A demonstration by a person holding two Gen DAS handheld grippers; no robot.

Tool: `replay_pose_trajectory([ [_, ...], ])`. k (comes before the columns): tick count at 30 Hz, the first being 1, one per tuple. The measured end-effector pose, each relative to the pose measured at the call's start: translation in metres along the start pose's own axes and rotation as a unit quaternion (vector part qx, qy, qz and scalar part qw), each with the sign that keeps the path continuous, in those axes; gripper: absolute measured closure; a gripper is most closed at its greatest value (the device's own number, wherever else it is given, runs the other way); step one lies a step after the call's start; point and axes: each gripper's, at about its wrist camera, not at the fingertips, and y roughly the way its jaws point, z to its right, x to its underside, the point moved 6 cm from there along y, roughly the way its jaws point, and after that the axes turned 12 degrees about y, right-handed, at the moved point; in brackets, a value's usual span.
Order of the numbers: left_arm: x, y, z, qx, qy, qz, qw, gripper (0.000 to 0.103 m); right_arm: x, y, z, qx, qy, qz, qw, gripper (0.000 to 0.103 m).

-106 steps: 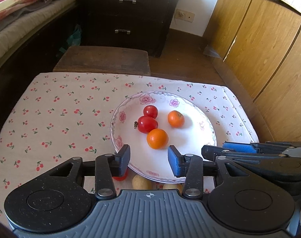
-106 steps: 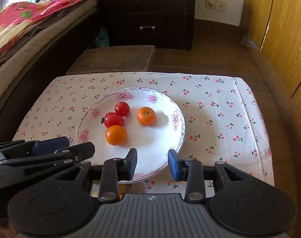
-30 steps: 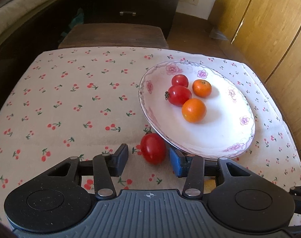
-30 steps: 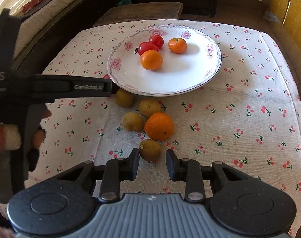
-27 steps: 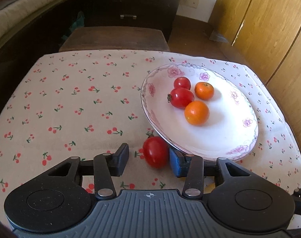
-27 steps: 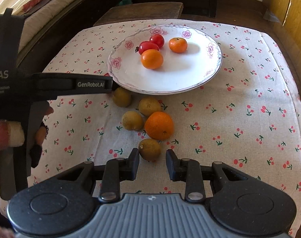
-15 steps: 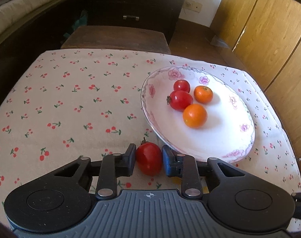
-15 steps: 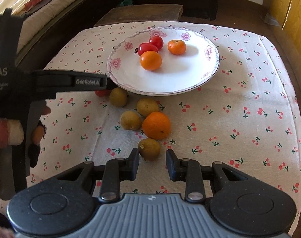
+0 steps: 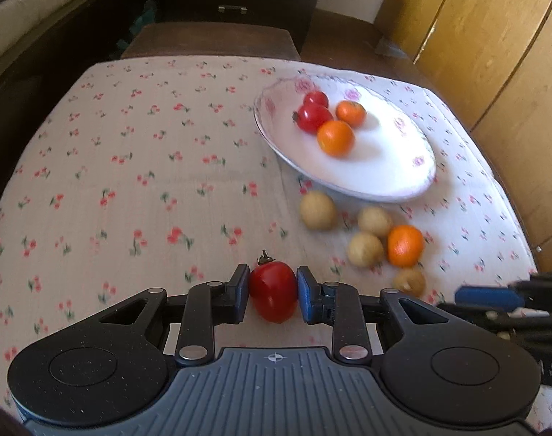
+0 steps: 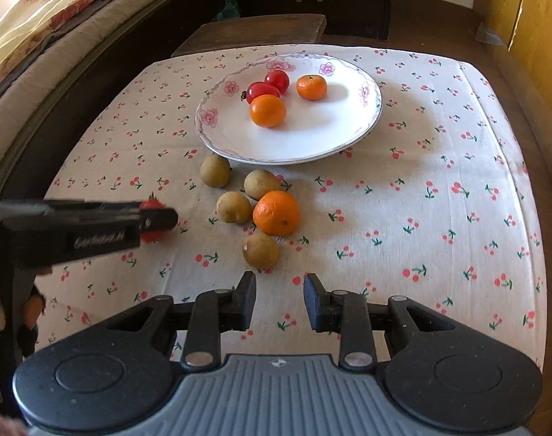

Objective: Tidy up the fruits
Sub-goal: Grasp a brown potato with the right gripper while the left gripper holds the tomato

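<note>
My left gripper [image 9: 273, 279] is shut on a red tomato [image 9: 274, 299] and holds it just above the cherry-print cloth, left of the loose fruit. In the right wrist view the left gripper [image 10: 157, 218] comes in from the left with the tomato [image 10: 153, 235] showing below its finger. The flowered white plate [image 10: 312, 141] holds two tomatoes [image 10: 263, 91] and two oranges [image 10: 268, 110]. My right gripper [image 10: 280, 287] hovers just in front of a yellow-brown fruit [image 10: 260, 250], its jaws drawn in with nothing between them.
A loose orange [image 10: 276, 213] and several yellow-brown fruits [image 10: 234, 207] lie on the cloth in front of the plate. A dark stool [image 10: 250, 32] stands behind the table, a bed [image 10: 39, 36] to the left, and wooden cabinets [image 9: 494, 54] to the right.
The left jaws closed on the tomato beside the plate's rim, then drew it back and away from the plate. The right gripper has stayed where it was.
</note>
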Motion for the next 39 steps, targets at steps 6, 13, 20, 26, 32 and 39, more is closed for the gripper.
replay_pose_trajectory([
  [6,0.011,-0.011,0.009,0.017,0.002,-0.001,0.9999,0.067,0.007,0.005,-0.001,0.001,0.000,-0.010,1.000,0.072],
  [13,0.010,-0.014,0.009,0.025,-0.003,0.005,0.9997,0.067,-0.006,0.000,0.004,-0.028,0.043,0.005,0.999,0.072],
  [20,0.012,-0.005,0.009,0.031,-0.006,-0.002,0.9995,0.065,-0.018,0.023,-0.008,-0.017,0.051,0.000,0.999,0.071],
  [26,0.010,-0.002,0.010,0.028,-0.007,0.002,0.9996,0.064,-0.021,0.036,-0.013,0.001,0.030,0.010,1.000,0.071],
  [32,0.009,-0.001,0.012,0.019,0.003,0.002,0.9998,0.064,-0.012,0.033,-0.017,0.011,0.004,0.007,1.000,0.075],
  [39,0.013,-0.007,0.019,0.014,0.012,-0.003,0.9998,0.068,-0.006,0.013,-0.014,0.008,0.000,0.015,1.000,0.075],
])
